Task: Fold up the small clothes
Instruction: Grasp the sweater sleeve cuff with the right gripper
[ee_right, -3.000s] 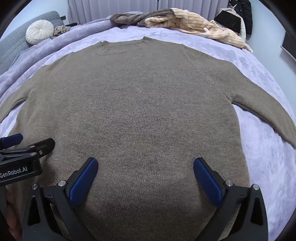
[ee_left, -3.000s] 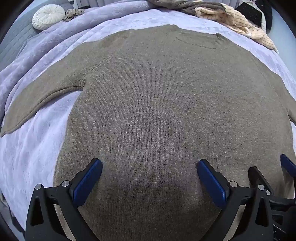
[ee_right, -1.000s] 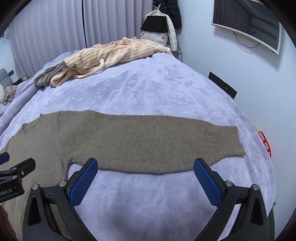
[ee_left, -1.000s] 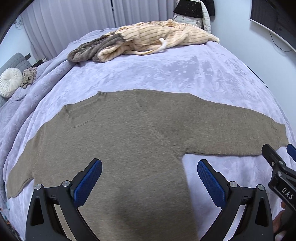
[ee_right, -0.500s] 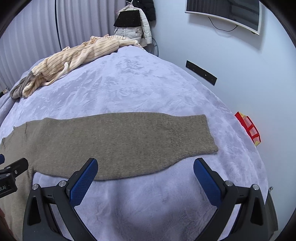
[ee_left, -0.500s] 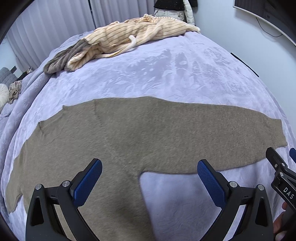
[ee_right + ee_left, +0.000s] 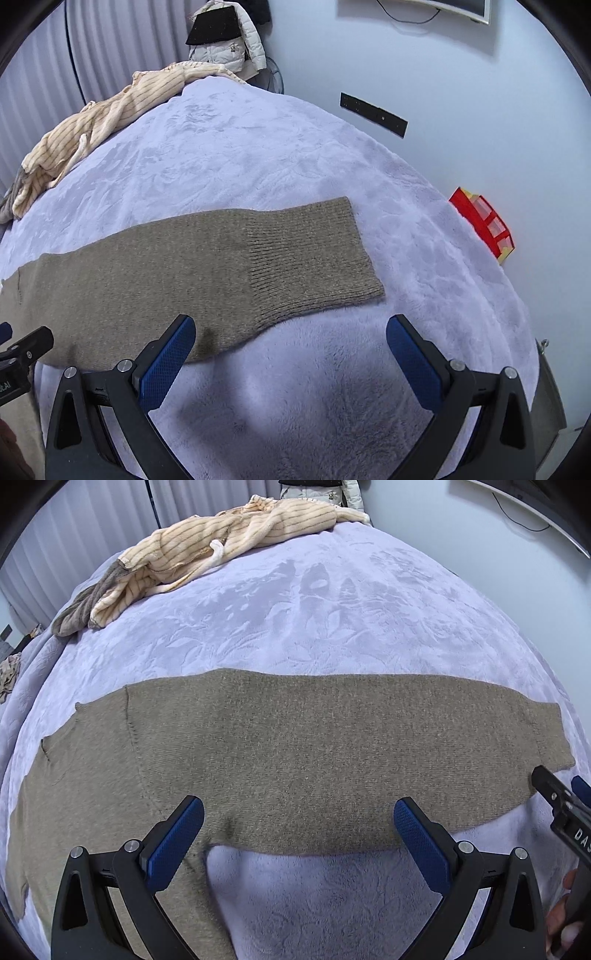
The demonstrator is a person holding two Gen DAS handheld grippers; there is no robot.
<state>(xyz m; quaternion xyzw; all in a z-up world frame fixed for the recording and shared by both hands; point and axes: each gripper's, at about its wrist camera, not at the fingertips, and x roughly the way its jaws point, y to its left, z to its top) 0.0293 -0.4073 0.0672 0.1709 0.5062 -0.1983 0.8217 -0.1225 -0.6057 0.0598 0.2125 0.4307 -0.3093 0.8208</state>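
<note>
An olive-brown knit sweater [image 7: 295, 749] lies flat on the lavender bed cover, its right sleeve stretched out sideways. My left gripper [image 7: 299, 834] is open and empty, just above the sleeve's near edge close to the armpit. In the right wrist view the sleeve's ribbed cuff [image 7: 314, 258] lies ahead. My right gripper [image 7: 290, 350] is open and empty, above the cover just in front of the cuff. The right gripper also shows at the right edge of the left wrist view [image 7: 565, 808]; part of the left gripper shows at the right wrist view's left edge [image 7: 22, 354].
A cream striped garment [image 7: 221, 542] and a grey one [image 7: 81, 609] are piled at the bed's far side. The bed cover [image 7: 295, 147] ends at the right, near a white wall. A red box [image 7: 484, 221] lies on the floor beyond. A jacket [image 7: 225, 40] hangs behind.
Both grippers have swung right, from over the sweater's body to along its right sleeve. The cuff now looms closer in the right wrist view. Both stay open.
</note>
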